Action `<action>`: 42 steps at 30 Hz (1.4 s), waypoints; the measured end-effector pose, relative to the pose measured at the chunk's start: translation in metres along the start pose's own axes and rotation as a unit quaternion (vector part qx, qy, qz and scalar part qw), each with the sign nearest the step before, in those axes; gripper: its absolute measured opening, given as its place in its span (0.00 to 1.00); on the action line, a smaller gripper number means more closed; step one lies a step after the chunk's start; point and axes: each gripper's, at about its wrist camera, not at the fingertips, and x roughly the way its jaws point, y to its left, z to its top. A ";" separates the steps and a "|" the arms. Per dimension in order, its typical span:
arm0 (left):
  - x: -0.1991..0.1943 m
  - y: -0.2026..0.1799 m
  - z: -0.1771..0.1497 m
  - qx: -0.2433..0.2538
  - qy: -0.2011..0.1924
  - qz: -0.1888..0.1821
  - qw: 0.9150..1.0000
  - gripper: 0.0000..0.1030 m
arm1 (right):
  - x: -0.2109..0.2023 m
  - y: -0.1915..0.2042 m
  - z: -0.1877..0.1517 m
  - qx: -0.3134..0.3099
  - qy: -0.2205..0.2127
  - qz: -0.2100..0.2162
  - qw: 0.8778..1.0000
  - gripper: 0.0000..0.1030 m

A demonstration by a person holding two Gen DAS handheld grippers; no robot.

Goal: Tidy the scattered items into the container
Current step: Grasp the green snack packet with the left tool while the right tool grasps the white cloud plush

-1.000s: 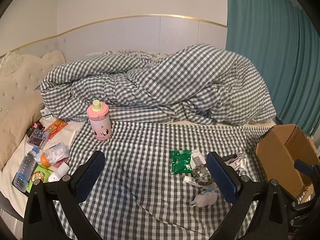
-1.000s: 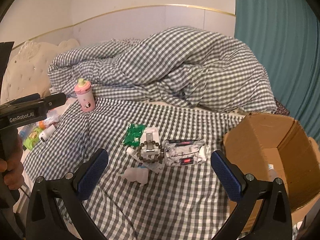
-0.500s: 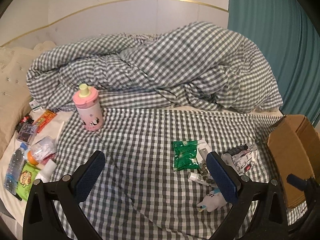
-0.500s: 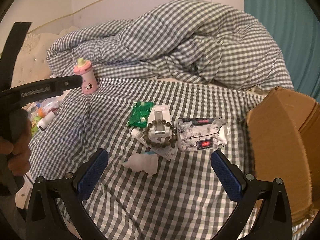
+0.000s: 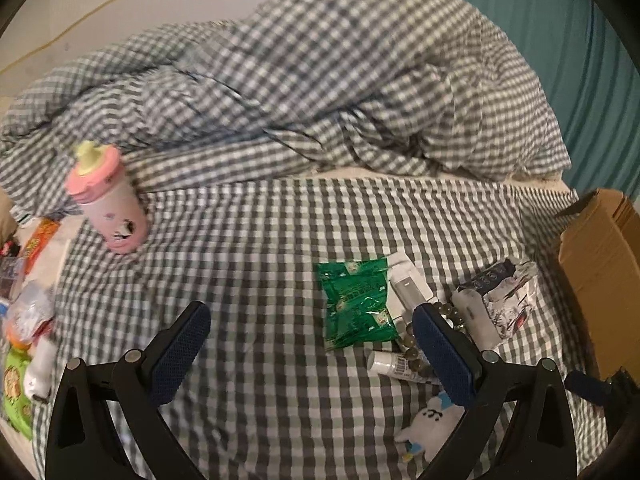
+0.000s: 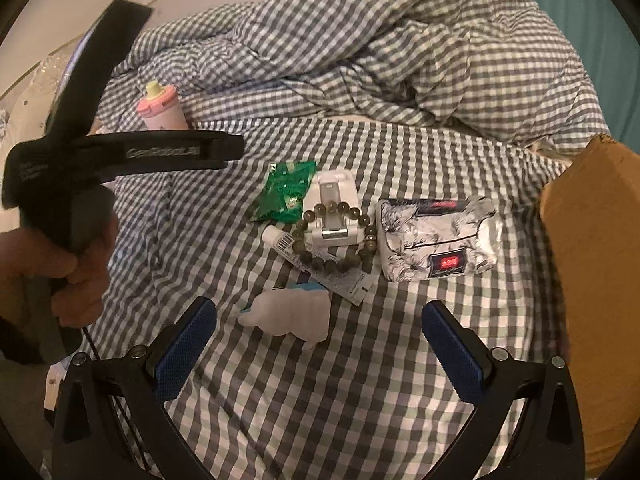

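1. Nearest, both tools are spread wide and hold nothing: the right gripper hangs just above a cluster of small items on the checked bedsheet, and the left gripper hangs over bare sheet to that cluster's left.
2. Just ahead of the right gripper lies a white plush toy. It looks soft, light and squashy, so a pinch across its body should hold.
3. Behind it, a thin white tube lies partly under a bead bracelet. The round, glossy beads are likely slippery, and the loop could snag the tube when lifted.
4. Inside the loop rests a white plastic clip-like case, rigid and smooth; its sides look best for gripping.
5. Right of these lies a crinkly marbled tissue pack, soft and compressible. On the left is a green foil sachet, flat and slick, hard to pick off cloth.
6. At the right edge stands the cardboard box, stiff and corrugated.
7. Farthest, a pink bottle stands upright before the rumpled duvet.
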 end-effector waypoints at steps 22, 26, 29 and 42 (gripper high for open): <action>0.098 -0.019 0.004 0.053 0.079 -0.046 0.994 0.92 | 0.064 -0.003 0.002 -0.020 0.048 0.010 0.999 0.98; 0.109 -0.022 0.002 0.053 0.090 -0.049 0.993 0.89 | 0.071 -0.003 0.002 -0.020 0.056 0.017 0.998 0.86; 0.114 -0.023 0.000 0.051 0.095 -0.050 0.993 0.87 | 0.073 -0.003 0.001 -0.021 0.060 0.025 0.998 0.79; 0.109 -0.024 0.002 0.032 0.098 -0.083 0.991 0.48 | 0.072 -0.002 -0.002 -0.025 0.059 0.031 0.997 0.62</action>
